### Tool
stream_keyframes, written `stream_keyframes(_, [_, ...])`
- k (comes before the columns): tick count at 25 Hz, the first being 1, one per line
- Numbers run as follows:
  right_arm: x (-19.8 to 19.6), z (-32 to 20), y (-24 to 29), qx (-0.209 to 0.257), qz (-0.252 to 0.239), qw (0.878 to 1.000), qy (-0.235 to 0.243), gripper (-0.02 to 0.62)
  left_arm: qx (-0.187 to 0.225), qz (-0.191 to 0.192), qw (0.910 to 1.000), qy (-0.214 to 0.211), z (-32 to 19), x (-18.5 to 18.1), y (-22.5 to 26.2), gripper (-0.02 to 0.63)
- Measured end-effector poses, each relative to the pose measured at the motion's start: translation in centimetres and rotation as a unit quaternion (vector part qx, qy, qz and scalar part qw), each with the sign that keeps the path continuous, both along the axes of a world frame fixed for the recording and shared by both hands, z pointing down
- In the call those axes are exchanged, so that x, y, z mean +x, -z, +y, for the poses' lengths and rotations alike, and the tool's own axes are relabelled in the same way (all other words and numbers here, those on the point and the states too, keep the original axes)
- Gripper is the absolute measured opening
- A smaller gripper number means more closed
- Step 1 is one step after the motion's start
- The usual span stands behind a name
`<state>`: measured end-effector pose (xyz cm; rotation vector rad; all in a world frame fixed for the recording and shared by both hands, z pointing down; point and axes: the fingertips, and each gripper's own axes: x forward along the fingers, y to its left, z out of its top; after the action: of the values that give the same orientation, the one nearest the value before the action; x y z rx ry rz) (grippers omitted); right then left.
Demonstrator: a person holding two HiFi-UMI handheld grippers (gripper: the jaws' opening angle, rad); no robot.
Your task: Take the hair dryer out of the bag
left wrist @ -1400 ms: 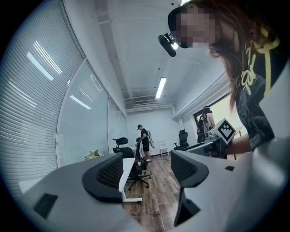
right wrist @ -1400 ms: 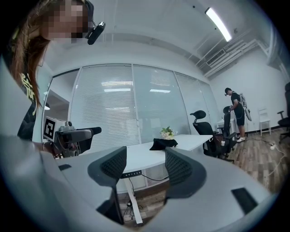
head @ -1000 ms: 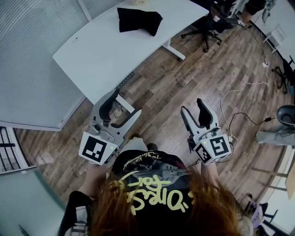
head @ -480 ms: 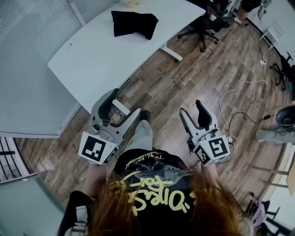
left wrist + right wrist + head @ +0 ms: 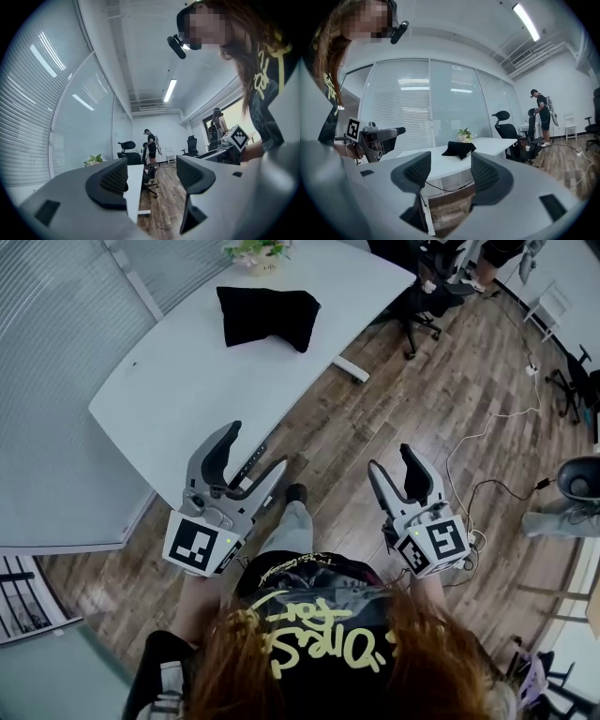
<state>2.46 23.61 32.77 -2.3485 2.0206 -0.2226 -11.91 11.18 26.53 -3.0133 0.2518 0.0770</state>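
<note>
White table [image 5: 187,381] bears a black bag [image 5: 267,315] over wood-plank floor [image 5: 394,418].

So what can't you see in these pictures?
- Hair dryer: unseen; the floppy black cloth bag on the long white table shows only its outside, head and right gripper views.
- Small green leafy plant: cut off by the head view's top edge.
- Far-off standing person in black: too small, left gripper view.
</note>
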Motion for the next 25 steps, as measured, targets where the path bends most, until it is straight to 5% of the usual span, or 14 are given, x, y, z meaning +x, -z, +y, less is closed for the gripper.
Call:
stream_keyframes(14, [5.7,-12.8,2.2,0.006,0.012,1.0,-0.002,0.25,0.006,-0.006,0.9999,-0.009,-12.0,6.4,1.2,0.316])
stream_keyframes(25, [8.7,-19.9,1.6,-0.014,0.002,1.0,0.0,0.25,-0.035,-0.036,0.9984,-0.024,-17.7,10.5,-1.8,0.316])
